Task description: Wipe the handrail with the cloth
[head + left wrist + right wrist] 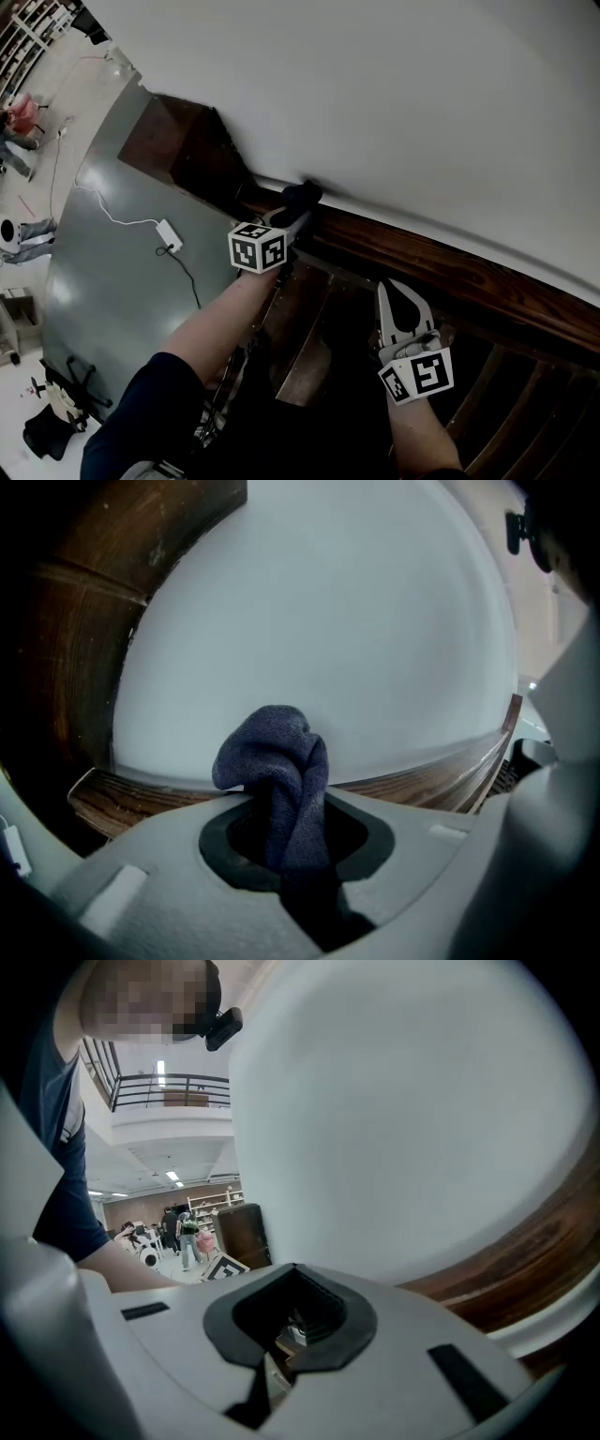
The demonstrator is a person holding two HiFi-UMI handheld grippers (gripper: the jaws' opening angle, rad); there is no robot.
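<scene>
A dark blue cloth is bunched between the jaws of my left gripper, which is shut on it. The cloth rests on the upper end of the dark wooden handrail, against the white wall. In the left gripper view the cloth sticks up out of the gripper, with the handrail curving just behind it. My right gripper is lower down, just below the rail, shut with nothing held. In the right gripper view, the gripper has the handrail to its right.
The white wall runs just above the rail. Wooden stair treads and balusters lie below it. A dark newel post stands at the rail's upper end. On the grey floor lies a white cable with an adapter. People walk far off.
</scene>
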